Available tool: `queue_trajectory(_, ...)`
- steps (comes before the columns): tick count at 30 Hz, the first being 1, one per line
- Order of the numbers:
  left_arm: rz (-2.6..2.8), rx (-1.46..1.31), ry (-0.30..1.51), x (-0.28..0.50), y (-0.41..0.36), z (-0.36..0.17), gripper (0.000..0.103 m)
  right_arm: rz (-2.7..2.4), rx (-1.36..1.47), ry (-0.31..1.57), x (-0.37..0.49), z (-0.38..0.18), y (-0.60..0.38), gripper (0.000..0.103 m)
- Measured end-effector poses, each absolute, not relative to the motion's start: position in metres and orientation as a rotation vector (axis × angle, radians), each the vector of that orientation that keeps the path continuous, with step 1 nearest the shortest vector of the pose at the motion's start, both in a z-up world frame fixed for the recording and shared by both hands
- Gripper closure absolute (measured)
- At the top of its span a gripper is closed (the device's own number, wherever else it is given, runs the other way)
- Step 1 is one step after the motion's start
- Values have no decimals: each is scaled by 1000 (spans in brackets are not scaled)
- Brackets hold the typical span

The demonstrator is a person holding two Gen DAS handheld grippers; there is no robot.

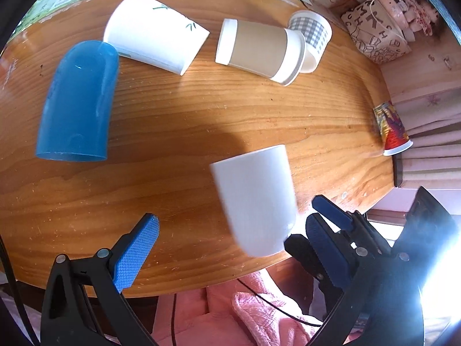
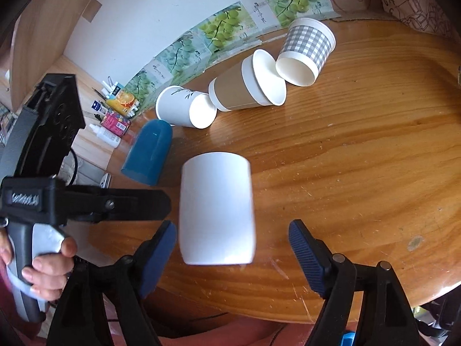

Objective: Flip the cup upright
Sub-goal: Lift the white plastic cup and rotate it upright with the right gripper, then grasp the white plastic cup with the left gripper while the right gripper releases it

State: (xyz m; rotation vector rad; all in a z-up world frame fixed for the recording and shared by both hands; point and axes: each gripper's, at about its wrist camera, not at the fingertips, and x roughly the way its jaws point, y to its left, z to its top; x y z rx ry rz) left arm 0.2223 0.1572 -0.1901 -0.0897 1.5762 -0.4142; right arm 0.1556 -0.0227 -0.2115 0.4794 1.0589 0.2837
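The wooden counter carries several tipped cups. The white cup lies near its front edge, not yet upright. The right gripper straddles it, fingers wide, gripping nothing; the left gripper is likewise spread and empty.

We see plain white smooth cylindrical cup near front edge of wooden surface, standing mouth-down with rounded closed base uppermost; motion-blurred, slightly tilted in left-wrist view.
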Motion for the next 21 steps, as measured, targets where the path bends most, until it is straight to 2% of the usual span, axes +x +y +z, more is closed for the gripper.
queue_trajectory(12, -294, -120, 1609, 224, 168, -211, 2, 297, 469, 1081, 132, -213, -43, 22)
queue_trajectory(21, -301, -143, 1621, 229, 148, -224, 2, 303, 457, 1101, 122, -207, -52, 22)
